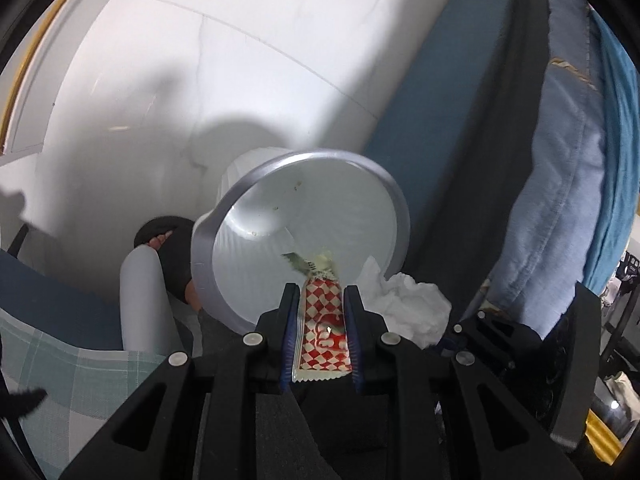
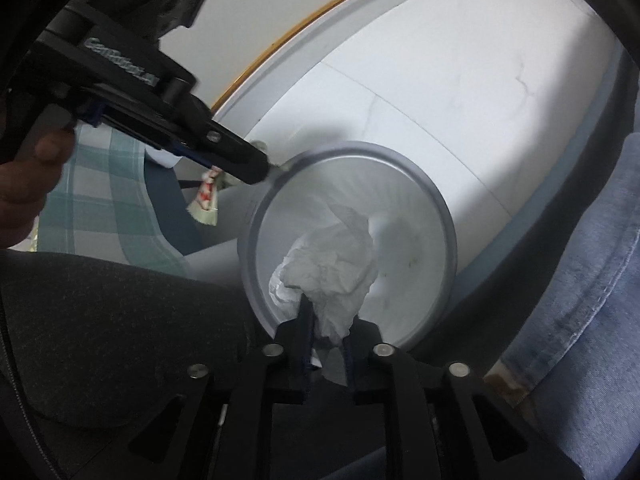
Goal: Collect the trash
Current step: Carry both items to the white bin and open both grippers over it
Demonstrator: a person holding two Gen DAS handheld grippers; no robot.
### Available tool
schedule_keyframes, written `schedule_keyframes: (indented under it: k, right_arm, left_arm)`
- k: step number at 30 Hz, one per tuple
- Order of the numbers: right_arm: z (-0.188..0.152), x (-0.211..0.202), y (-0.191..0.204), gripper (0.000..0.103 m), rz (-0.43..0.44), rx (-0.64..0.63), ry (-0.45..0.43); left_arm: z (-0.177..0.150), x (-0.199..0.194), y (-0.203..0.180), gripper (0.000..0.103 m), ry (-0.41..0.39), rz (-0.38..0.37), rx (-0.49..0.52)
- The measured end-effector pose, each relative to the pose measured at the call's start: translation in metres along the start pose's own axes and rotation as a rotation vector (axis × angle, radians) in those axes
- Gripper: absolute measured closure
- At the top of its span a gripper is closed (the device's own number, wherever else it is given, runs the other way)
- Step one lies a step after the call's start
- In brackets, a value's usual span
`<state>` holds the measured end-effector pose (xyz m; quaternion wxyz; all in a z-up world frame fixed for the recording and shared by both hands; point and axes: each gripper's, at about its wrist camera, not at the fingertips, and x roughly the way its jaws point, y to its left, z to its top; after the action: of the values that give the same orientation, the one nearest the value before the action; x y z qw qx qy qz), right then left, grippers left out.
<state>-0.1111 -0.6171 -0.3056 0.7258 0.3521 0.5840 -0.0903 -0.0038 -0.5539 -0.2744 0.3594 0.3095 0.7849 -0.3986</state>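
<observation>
A white trash bin with a silver rim stands on the white floor, lined with a white bag; it also shows in the right wrist view. My left gripper is shut on a red-and-white checkered wrapper and holds it over the bin's near rim. My right gripper is shut on a crumpled white tissue above the bin's mouth. The tissue shows in the left wrist view at the bin's right. The left gripper with the wrapper shows at the bin's far left rim.
A blue-grey quilt hangs at the right. A green plaid cloth lies to the left. A foot in a black slipper rests beside the bin. Dark trousers fill the lower left.
</observation>
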Motion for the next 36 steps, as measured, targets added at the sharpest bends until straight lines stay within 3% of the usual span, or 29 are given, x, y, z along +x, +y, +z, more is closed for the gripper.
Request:
schedule_keyframes:
  k: [2, 3, 6, 11, 14, 19, 25, 29, 32, 36]
  right_arm:
    - [0.000, -0.002, -0.001, 0.068, 0.008, -0.010, 0.017]
    - [0.000, -0.004, 0.000, 0.063, 0.008, -0.015, 0.021]
    - [0.001, -0.008, -0.001, 0.061, -0.011, -0.023, 0.028]
    - [-0.001, -0.021, 0.006, 0.058, -0.015, -0.044, 0.027]
    - [0.000, -0.035, 0.009, 0.047, -0.024, -0.052, -0.014]
    - [0.009, -0.066, 0.007, 0.040, -0.058, -0.037, -0.116]
    - [0.021, -0.126, 0.026, 0.028, -0.075, -0.069, -0.299]
    - [0.026, -0.173, 0.053, 0.015, -0.082, -0.115, -0.446]
    - [0.030, -0.202, 0.077, 0.015, -0.074, -0.163, -0.533]
    - [0.031, -0.249, 0.115, 0.015, -0.030, -0.255, -0.672]
  left_arm:
    - [0.002, 0.005, 0.002, 0.075, 0.011, -0.002, -0.004]
    - [0.002, 0.006, 0.003, 0.066, 0.008, 0.001, -0.006]
    - [0.002, 0.005, 0.006, 0.050, -0.005, -0.001, -0.019]
    - [0.005, -0.004, 0.009, 0.046, -0.024, 0.001, -0.033]
    - [0.005, -0.026, 0.006, 0.046, -0.084, -0.005, -0.029]
    - [-0.014, -0.092, -0.009, 0.042, -0.288, 0.048, 0.010]
    - [-0.071, -0.176, -0.013, 0.041, -0.566, 0.111, -0.039]
    - [-0.129, -0.222, -0.013, 0.039, -0.772, 0.217, -0.072]
    - [-0.181, -0.249, -0.010, 0.033, -0.928, 0.276, -0.123]
    - [-0.255, -0.273, 0.008, 0.032, -1.116, 0.321, -0.231]
